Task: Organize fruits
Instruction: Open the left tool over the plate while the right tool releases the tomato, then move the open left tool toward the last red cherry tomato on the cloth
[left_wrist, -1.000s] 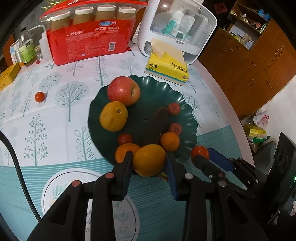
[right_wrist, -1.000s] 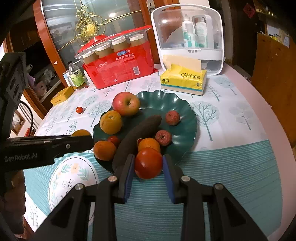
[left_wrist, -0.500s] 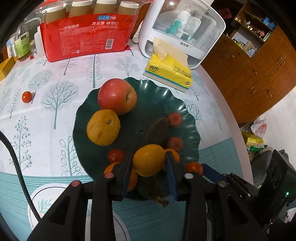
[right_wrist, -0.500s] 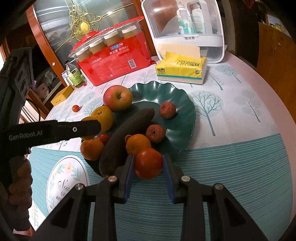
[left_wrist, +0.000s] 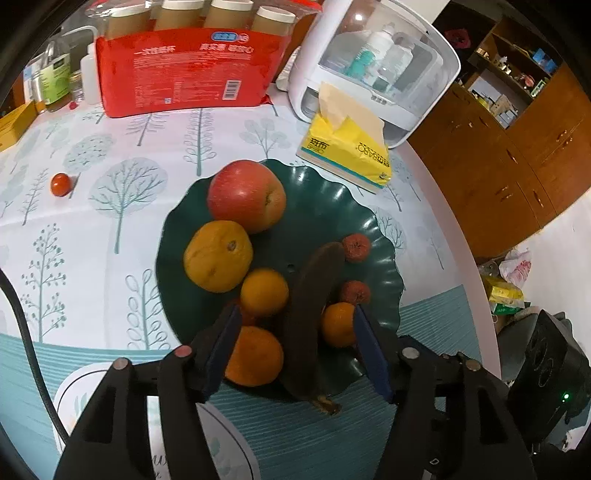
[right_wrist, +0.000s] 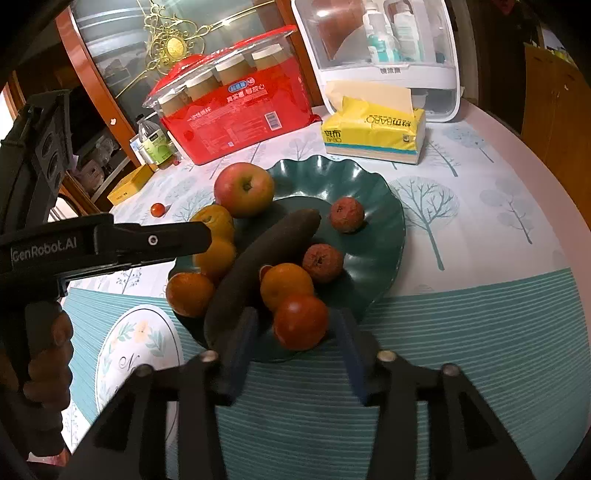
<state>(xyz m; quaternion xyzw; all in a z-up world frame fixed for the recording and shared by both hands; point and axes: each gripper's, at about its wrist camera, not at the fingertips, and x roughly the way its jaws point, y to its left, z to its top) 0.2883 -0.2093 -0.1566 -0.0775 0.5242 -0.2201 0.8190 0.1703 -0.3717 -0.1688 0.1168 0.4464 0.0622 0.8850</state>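
Observation:
A dark green plate (left_wrist: 325, 206) (right_wrist: 380, 206) holds a red apple (left_wrist: 245, 201) (right_wrist: 243, 189), a large orange (left_wrist: 218, 256), smaller oranges (left_wrist: 264, 291), a dark banana (left_wrist: 312, 306) (right_wrist: 258, 262), shrivelled red fruits (right_wrist: 346, 215) and a red tomato (right_wrist: 300, 321) at its near rim. My left gripper (left_wrist: 295, 350) is open above the plate's near edge, empty. My right gripper (right_wrist: 293, 350) is open with the tomato resting between its fingers on the plate. A small cherry tomato (left_wrist: 60, 184) (right_wrist: 157, 209) lies on the tablecloth to the left.
A red pack of cups (left_wrist: 184, 70), a yellow tissue pack (left_wrist: 347, 147) and a white storage box (left_wrist: 373, 62) stand behind the plate. A round placemat (right_wrist: 136, 354) lies near left. Bottles and a yellow box (right_wrist: 129, 184) sit far left. The table edge curves on the right.
My left gripper opened and released the orange onto the plate beside the banana. My right gripper opened and left the red tomato on the plate's near rim.

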